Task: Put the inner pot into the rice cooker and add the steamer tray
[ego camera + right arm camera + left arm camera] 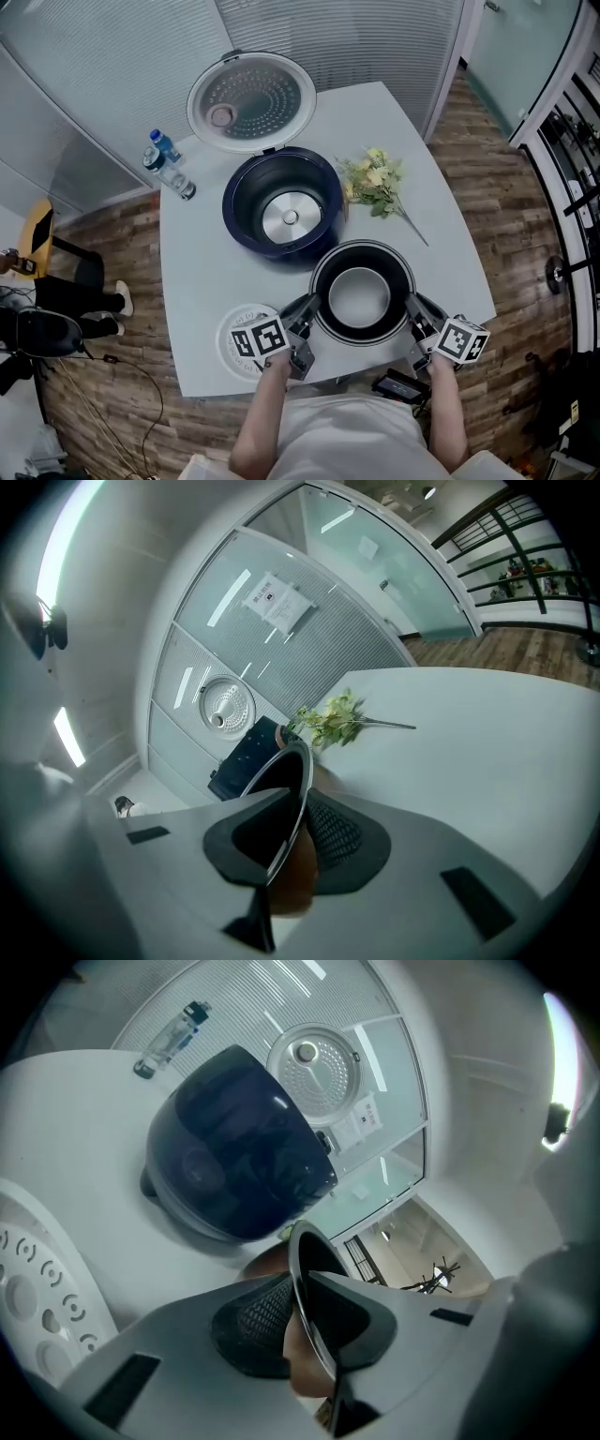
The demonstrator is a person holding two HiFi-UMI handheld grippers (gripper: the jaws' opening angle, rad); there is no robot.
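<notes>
The dark inner pot [362, 292] stands near the table's front edge, in front of the open navy rice cooker [281, 204]. My left gripper [307, 315] is shut on the pot's left rim [305, 1283]. On the opposite side my right gripper [413, 317] is shut on the right rim [292, 794]. In both gripper views the thin rim runs between the two black pads [253, 1321]. The white perforated steamer tray [246, 337] lies flat at the front left, partly under my left gripper's marker cube. The cooker's lid [251, 101] stands open behind it.
A plastic water bottle [167, 164] lies at the table's back left. A sprig of artificial flowers [377, 183] rests to the right of the cooker. The white table [197, 281] ends close in front of the pot.
</notes>
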